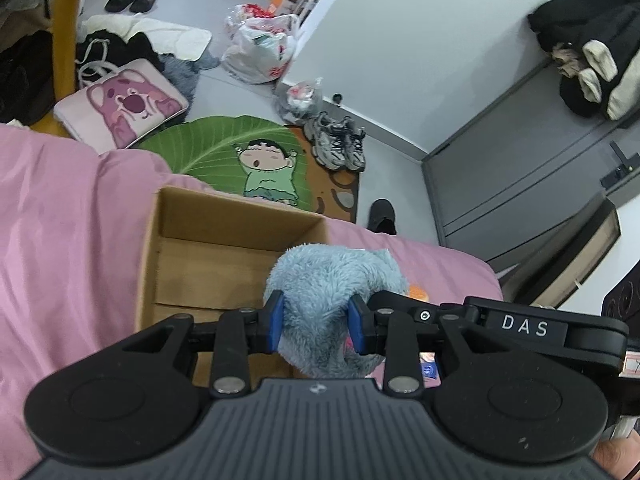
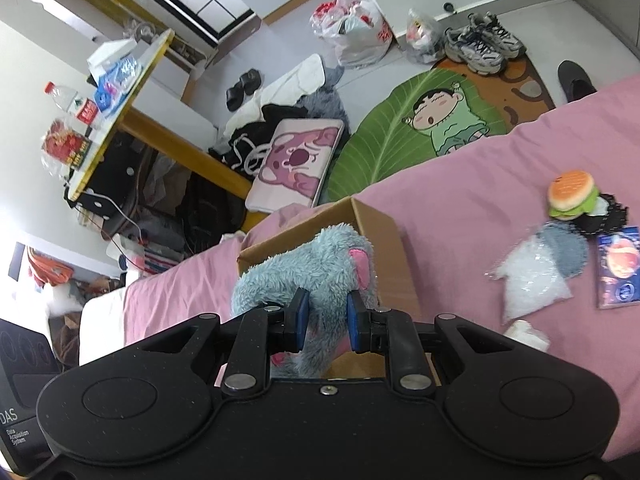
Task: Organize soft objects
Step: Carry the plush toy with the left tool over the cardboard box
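Blue-grey fleece fills your left wrist view: the plush toy [image 1: 332, 280] sits pinched between the blue pads [image 1: 276, 322] of your left hand-held gripper [image 1: 318, 324]. It hangs over the near right part of the open cardboard box [image 1: 192, 248], which rests on the pink bed cover [image 1: 60, 220]. The box interior visible here is bare cardboard. The right hand-held gripper's arm, marked DAS, crosses in from the right and touches the same toy. Beyond the bed edge, the floor shows a green leaf rug [image 1: 208, 148], a pink bear cushion [image 1: 124, 104] and a pair of sneakers [image 1: 338, 142].

Right wrist view: your right hand-held gripper [image 2: 324, 322] is also clamped on the plush toy [image 2: 304, 268], fingers squeezing the fleece; a pink ear patch shows at upper right. The toy sits over the cardboard box [image 2: 384, 232]. On the bed cover [image 2: 460, 200], well right of the box, lie a burger plush [image 2: 572, 194], a clear plastic bag [image 2: 528, 280], a grey round pad [image 2: 568, 252] and a small card [image 2: 618, 268], close together.
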Available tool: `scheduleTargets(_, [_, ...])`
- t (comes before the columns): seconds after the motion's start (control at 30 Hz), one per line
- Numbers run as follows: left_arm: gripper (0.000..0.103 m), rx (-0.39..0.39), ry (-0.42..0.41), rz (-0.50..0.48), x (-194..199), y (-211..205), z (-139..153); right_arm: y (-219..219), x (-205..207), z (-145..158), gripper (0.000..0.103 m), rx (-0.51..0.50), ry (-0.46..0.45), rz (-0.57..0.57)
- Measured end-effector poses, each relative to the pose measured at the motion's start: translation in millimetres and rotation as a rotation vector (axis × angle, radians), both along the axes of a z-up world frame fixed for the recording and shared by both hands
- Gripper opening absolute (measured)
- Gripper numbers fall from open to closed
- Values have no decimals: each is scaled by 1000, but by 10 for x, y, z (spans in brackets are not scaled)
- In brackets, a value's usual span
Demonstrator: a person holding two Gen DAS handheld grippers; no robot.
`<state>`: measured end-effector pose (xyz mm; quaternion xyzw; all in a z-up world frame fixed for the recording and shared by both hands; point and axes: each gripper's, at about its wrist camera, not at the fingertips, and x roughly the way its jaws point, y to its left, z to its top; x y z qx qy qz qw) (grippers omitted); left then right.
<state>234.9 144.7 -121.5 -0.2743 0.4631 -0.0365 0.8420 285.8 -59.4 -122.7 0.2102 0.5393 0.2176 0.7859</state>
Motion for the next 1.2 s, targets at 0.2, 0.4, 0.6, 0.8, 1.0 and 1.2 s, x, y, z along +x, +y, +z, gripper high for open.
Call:
scheduleTargets(0.2, [32, -7, 30, 15, 85, 237, -145, 232, 97, -119, 20, -13, 30, 25])
scheduleTargets(0.4, [32, -16, 65, 29, 155, 443, -323, 434, 178, -259, 20, -27, 54, 39])
scheduleTargets(0.6, [32, -14, 111, 41, 247, 582, -473, 545, 246, -431, 20, -40, 85, 31])
scheduleTargets(0.8, [32, 5, 127, 58, 275, 670, -495, 667, 305, -566, 20, -17, 121, 20])
scheduleTargets(1.0, [33, 15, 142, 59, 284, 699, -540, 714, 318, -658, 25, -7, 146, 14])
scheduleTargets(1.2, [36, 53, 144, 54, 272, 649, -396, 622, 266, -523, 39, 28, 134, 1])
